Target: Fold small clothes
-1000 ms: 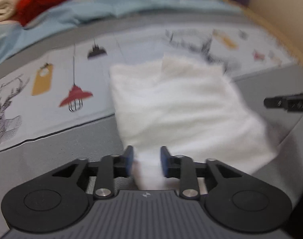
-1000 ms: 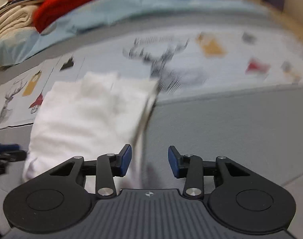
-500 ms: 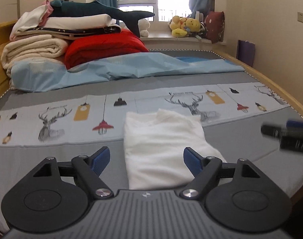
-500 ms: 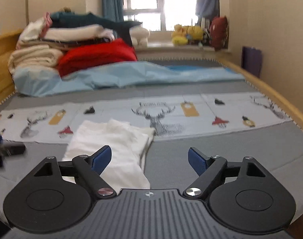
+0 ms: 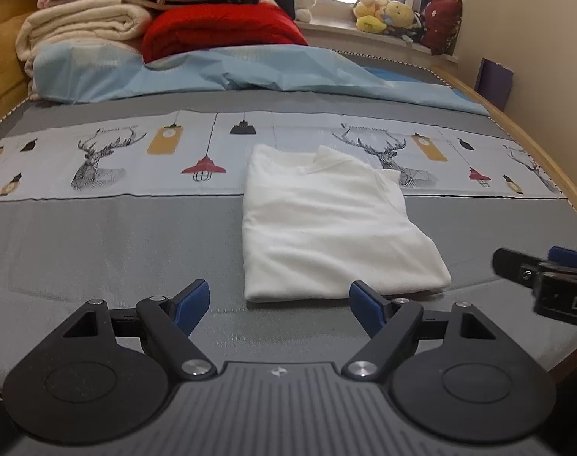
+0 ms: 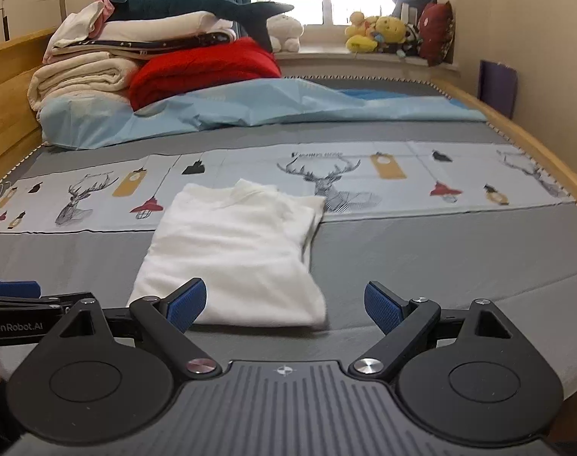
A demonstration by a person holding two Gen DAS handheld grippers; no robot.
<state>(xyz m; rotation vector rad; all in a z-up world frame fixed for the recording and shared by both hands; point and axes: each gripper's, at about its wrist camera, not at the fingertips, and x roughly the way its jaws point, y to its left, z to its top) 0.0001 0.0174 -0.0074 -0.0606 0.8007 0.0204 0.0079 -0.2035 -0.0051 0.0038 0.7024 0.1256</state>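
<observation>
A folded white garment (image 5: 326, 224) lies flat on the grey bed, its far end on the deer-print strip; it also shows in the right wrist view (image 6: 239, 254). My left gripper (image 5: 279, 306) is open and empty, held back just short of the garment's near edge. My right gripper (image 6: 284, 306) is open and empty, near the garment's near right corner. The right gripper shows at the right edge of the left wrist view (image 5: 546, 277). The left gripper shows at the left edge of the right wrist view (image 6: 18, 296).
A light blue sheet (image 5: 250, 68), a red blanket (image 5: 220, 28) and stacked cream bedding (image 5: 83, 26) lie at the far end of the bed. Plush toys (image 6: 383, 32) sit on the window sill. A wooden bed rail (image 6: 524, 140) runs along the right side.
My left gripper has let go of the white garment and opened wide. Both grippers have pulled back and up from the garment, which now lies folded and still.
</observation>
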